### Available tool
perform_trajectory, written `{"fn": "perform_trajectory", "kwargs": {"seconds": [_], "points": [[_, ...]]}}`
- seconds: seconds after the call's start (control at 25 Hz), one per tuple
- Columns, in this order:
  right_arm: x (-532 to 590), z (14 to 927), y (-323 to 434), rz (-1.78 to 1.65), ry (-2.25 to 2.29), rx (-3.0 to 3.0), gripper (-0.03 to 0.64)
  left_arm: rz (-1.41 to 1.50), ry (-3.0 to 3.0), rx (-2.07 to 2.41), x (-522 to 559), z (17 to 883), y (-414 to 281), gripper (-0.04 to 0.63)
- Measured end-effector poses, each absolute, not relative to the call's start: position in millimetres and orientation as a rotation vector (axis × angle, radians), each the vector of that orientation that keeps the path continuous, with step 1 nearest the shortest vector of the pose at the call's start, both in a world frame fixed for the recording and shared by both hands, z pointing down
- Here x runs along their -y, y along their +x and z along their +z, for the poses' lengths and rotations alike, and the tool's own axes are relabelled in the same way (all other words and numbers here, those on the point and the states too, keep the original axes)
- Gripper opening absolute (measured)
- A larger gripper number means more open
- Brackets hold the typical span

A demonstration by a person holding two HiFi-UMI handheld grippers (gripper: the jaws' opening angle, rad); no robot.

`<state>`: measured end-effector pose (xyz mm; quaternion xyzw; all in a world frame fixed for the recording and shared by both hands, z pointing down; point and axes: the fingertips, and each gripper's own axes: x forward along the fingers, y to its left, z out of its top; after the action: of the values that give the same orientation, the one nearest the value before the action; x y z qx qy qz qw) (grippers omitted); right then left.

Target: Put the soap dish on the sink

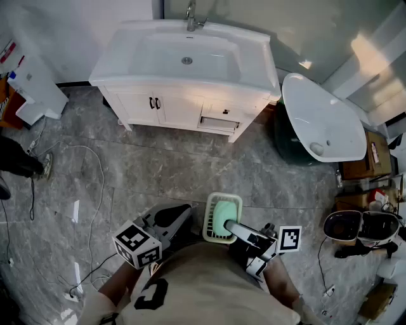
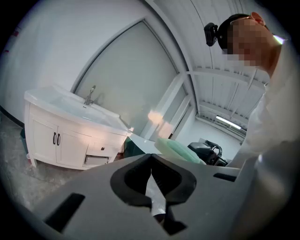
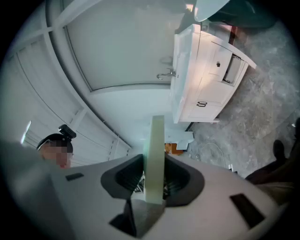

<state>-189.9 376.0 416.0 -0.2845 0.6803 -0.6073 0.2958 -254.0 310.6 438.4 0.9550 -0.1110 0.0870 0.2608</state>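
Soap dish [image 1: 221,218], pale and slotted with a mint-green soap [image 1: 222,214] in it, is held up in front of the person's chest. The right gripper [image 1: 229,226] pinches it by the near rim. In the right gripper view the rim stands edge-on between the two pads, which press on it from both sides. The left gripper [image 1: 183,214] sits just beside the dish at 9 o'clock, its fingers pressed together at the tips with nothing in them.

The sink [image 1: 186,60] is at 12 o'clock, well apart from the dish, with a tap [image 1: 192,18] at its back and a white cabinet [image 1: 170,106] under it. A white tub [image 1: 325,120] lies at 2 o'clock, with cardboard boxes [image 1: 365,160] past it. Grey stone-look floor [image 1: 190,168] runs between the dish and the cabinet, and a thin cable [image 1: 95,190] loops over it at 9 to 10 o'clock. Pale walls [image 1: 70,25] and a frosted panel [image 2: 136,75] close the room.
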Motion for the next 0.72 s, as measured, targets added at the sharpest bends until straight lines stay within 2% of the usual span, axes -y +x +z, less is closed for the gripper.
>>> {"fn": "perform_trajectory", "kwargs": {"seconds": [0.72], "points": [[-432.4, 404.5, -109.0, -1.53, -0.772, -1.79, 0.132, 0.383, 2.697, 0.192, -382.0, 420.0, -148.8, 0.02]]}}
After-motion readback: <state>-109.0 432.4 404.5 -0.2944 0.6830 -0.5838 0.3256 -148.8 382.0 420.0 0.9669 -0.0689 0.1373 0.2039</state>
